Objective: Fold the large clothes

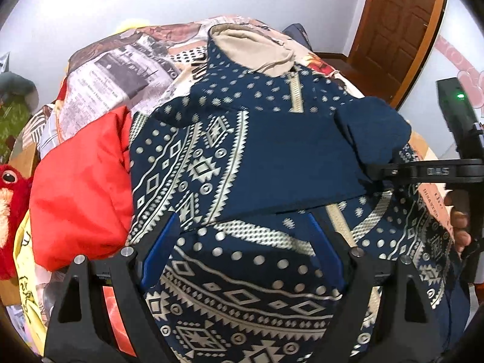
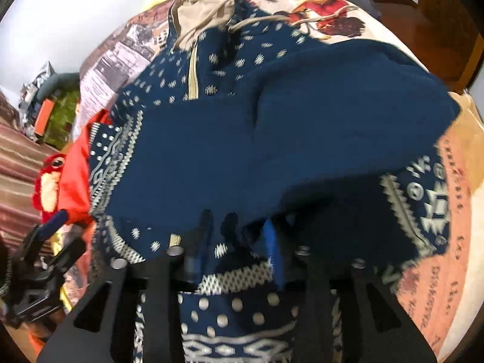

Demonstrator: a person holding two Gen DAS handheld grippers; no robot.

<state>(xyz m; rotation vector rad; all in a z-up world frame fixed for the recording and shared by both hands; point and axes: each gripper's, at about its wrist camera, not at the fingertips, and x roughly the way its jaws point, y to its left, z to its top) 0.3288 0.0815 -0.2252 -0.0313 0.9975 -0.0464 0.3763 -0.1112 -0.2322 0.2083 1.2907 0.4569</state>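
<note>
We count one navy hooded pullover (image 1: 242,157), soft knit with cream diamond and dot bands, a beige hood and zip, lying on a newsprint-patterned bedspread (image 1: 121,69), one plain sleeve folded across its chest; one glossy red garment (image 1: 81,181) lies left; our left gripper (image 1: 242,242) stands spread over the hem; our right gripper (image 2: 239,242) is blurred, partly parted, nothing pinched; its arm reads "STD".

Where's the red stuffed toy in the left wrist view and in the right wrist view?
Left wrist view: the toy sits at the far left edge, left of the red cloth.
Right wrist view: the toy is at mid-left, again just left of the red cloth.
Shared landmark: the beige hood of the navy patterned hoodie, near the top in both.
</note>
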